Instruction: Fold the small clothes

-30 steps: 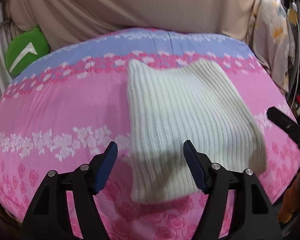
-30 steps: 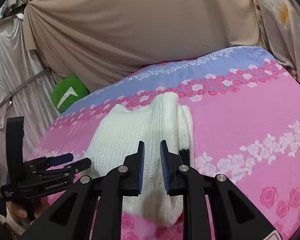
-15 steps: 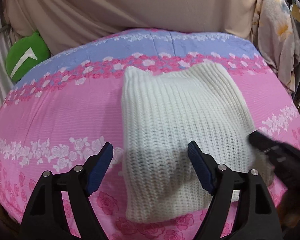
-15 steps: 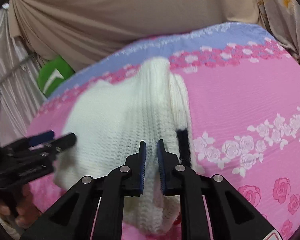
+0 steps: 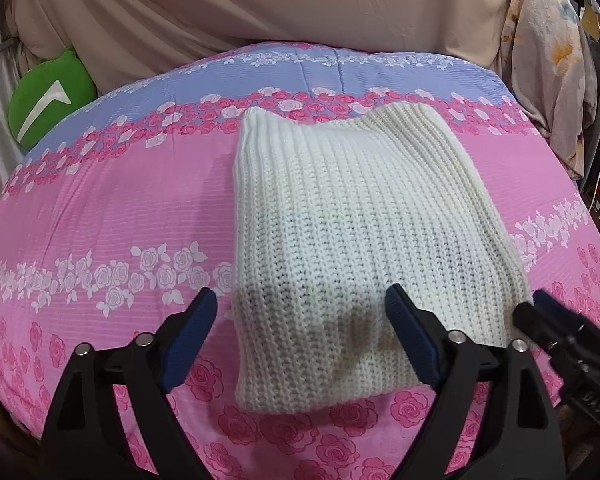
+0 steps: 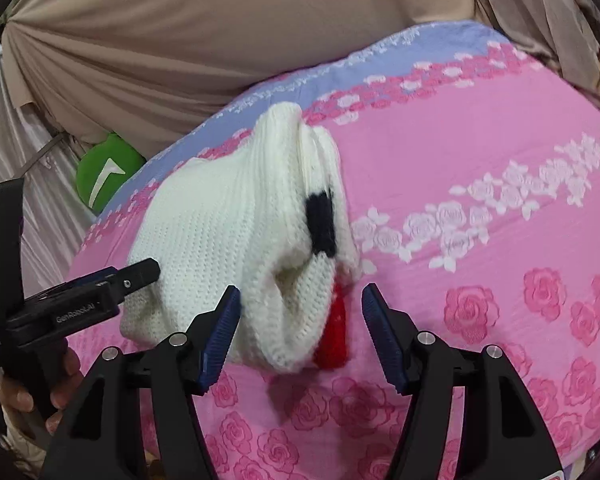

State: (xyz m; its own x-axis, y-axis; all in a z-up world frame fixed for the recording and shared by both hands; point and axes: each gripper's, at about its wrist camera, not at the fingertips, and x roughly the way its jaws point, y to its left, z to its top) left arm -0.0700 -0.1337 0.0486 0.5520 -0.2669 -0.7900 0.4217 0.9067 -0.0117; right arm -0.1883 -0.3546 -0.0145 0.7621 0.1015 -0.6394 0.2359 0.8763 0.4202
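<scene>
A folded white ribbed knit garment (image 5: pixel 356 232) lies on the pink floral bedspread (image 5: pixel 100 208). In the right wrist view the garment (image 6: pixel 228 220) shows its layered right edge with a black patch (image 6: pixel 321 224) and a red patch (image 6: pixel 334 328). My left gripper (image 5: pixel 300 332) is open, its jaws on either side of the garment's near left part, just above it. My right gripper (image 6: pixel 300 328) is open around the garment's near right corner. The right gripper also shows in the left wrist view (image 5: pixel 556 332), and the left one in the right wrist view (image 6: pixel 112 280).
A green cushion (image 5: pixel 48 96) sits at the bed's far left. A beige curtain (image 5: pixel 280 4) hangs behind the bed. A floral cloth (image 5: pixel 552 64) hangs at the right. The bedspread's blue band (image 5: pixel 340 68) runs along the far edge.
My right gripper went from shut to open and moved in to the garment's near right corner. My left gripper stayed open and moved slightly nearer over the garment.
</scene>
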